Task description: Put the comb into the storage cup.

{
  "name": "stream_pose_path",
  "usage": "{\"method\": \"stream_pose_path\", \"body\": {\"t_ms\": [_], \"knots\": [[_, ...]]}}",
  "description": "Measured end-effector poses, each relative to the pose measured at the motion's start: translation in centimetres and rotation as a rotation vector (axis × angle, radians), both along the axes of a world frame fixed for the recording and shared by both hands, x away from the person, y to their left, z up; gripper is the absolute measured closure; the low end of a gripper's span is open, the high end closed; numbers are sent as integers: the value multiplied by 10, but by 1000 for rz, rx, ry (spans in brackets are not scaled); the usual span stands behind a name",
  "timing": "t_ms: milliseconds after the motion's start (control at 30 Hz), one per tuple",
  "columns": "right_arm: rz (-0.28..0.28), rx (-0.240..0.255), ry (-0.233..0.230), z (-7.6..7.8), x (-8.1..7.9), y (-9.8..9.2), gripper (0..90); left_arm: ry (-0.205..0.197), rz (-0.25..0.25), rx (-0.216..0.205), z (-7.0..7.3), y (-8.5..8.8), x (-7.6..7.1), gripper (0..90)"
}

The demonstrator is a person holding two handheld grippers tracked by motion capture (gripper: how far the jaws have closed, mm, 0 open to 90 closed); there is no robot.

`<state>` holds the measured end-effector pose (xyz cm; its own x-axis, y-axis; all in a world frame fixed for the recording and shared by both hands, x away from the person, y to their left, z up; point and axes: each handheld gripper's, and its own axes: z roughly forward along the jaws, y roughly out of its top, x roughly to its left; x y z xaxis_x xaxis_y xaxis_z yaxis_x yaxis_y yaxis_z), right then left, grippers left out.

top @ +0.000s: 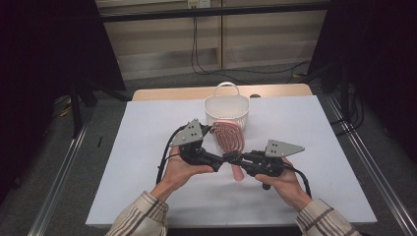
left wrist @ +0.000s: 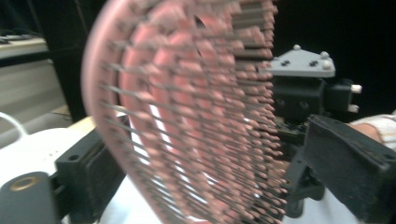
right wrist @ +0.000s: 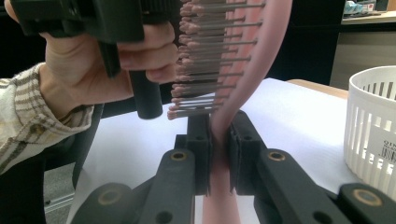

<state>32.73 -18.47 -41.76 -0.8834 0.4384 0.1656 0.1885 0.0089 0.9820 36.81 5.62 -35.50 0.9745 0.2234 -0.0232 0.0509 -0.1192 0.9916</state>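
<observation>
1. a pink plastic hairbrush with an oval slotted head and rows of pink-tipped bristles (top: 231,138) is held above the middle of the white-covered worktop (top: 147,162), head toward the far side and handle toward the person.
2. bare white surface lies open on both sides of the hands and along the near edge. the far edge is a strip of bare wood.
3. a white slotted plastic basket with a loop handle (top: 226,110) stands near the far edge, just behind the brush head. whether they touch cannot be told from the high view.
4. a label on the basket wall (right wrist: 386,148) carries dark print, too cut off to read.
5. the right gripper (top: 244,160) has its fingers (right wrist: 198,135) shut tight on the brush neck, just below the head, with the handle running down between them.
6. the left gripper (top: 220,162) points toward the right one. its fingers (left wrist: 345,163) stand wide on either side of the brush head and do not press on it.
7. both forearms, in striped sleeves, come in from the near edge, and each hand wraps its gripper from below.
</observation>
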Motion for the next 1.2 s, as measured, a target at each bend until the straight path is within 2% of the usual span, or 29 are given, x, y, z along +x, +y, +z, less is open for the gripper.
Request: {"method": "stream_pose_path", "body": {"t_ms": [167, 267, 400, 467, 533, 633, 767, 1000, 1133, 1200], "knots": [[17, 10, 1, 0, -1, 0, 816, 19, -13, -1, -3, -1, 1, 112], [45, -3, -3, -1, -2, 3, 816, 15, -34, -7, -3, -2, 0, 131], [51, 7, 3, -2, -1, 3, 816, 10, -48, -8, -2, -2, -1, 181], [60, 20, 7, -1, -1, 3, 816, 17, -49, -11, -3, -2, -1, 199], [62, 12, 7, -1, -2, 3, 816, 4, -39, -9, -2, -2, -1, 199], [65, -2, 7, -2, -2, 5, 816, 27, -51, -31, -1, -1, 1, 206], [75, 7, 8, -3, -2, 6, 816, 25, -55, -19, -2, -1, 2, 242], [66, 18, 7, -1, -1, 3, 816, 36, -53, 0, -5, -1, 5, 238], [69, 18, 8, -1, -1, 3, 816, 46, -74, -2, -6, -3, 6, 275], [68, 18, 7, -1, -1, 3, 816, 48, -67, -3, -6, -3, 6, 280]]}}
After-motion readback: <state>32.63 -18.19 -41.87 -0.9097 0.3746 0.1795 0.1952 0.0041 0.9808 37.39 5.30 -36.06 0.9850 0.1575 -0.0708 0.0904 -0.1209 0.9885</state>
